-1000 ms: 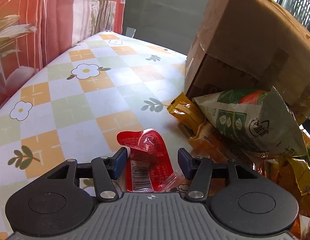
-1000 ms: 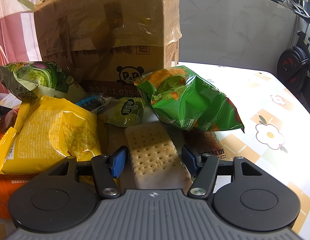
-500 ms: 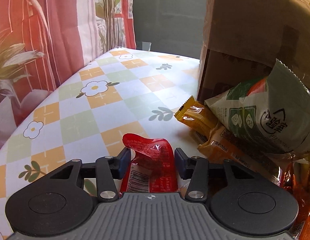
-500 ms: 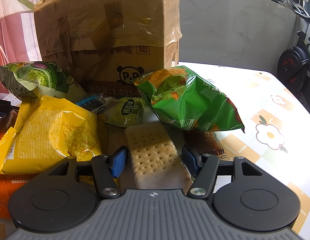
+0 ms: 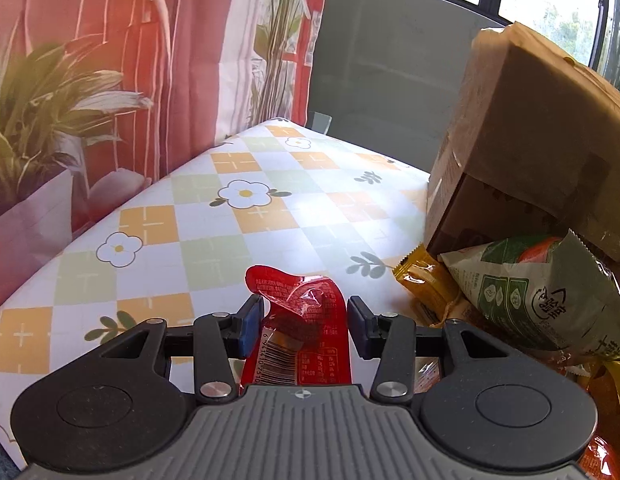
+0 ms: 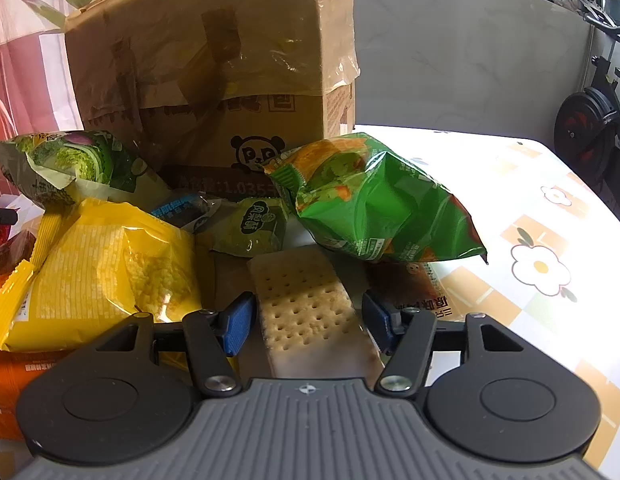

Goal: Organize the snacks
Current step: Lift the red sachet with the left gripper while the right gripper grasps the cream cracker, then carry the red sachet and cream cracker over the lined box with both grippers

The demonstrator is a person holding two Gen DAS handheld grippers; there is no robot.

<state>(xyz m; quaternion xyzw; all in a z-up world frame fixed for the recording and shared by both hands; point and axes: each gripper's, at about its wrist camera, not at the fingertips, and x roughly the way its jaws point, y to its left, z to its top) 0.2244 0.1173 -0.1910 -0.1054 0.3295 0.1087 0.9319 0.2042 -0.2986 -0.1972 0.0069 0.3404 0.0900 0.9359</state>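
**Red pouch clamped on the left, cracker pack framed on the right**

The left gripper (image 5: 305, 326) is clenched on a red snack pouch (image 5: 299, 334), whose sides meet both blue pads. The pouch is off the tablecloth (image 5: 245, 216), its curled top poking forward past the fingertips. A barcode runs up its near end between the jaws; the small white print beside it is too fine to read.

The right gripper (image 6: 310, 324) stands wider. A clear-wrapped cracker pack (image 6: 310, 308) lies between its jaws on the snack pile. Narrow gaps show at both pads, so the grip looks loose; I cannot tell for sure whether they touch the wrapper.

Beyond the right jaws, a green chip bag (image 6: 374, 208) sits ahead and to the right, a yellow bag (image 6: 105, 268) to the left, and a small green packet (image 6: 249, 226) straight ahead. The cardboard box (image 6: 213, 68) behind them bears a panda face and a partly hidden weight figure reading "1.035". Only the right wrist view shows these markings.

The left wrist view alone shows the box's side (image 5: 510, 152), a grey-green bag (image 5: 534, 292) with a smiley logo to the right of its jaws, an orange-yellow wrapper (image 5: 422, 284) under it, and a red patterned curtain (image 5: 109, 60) far ahead to the left.
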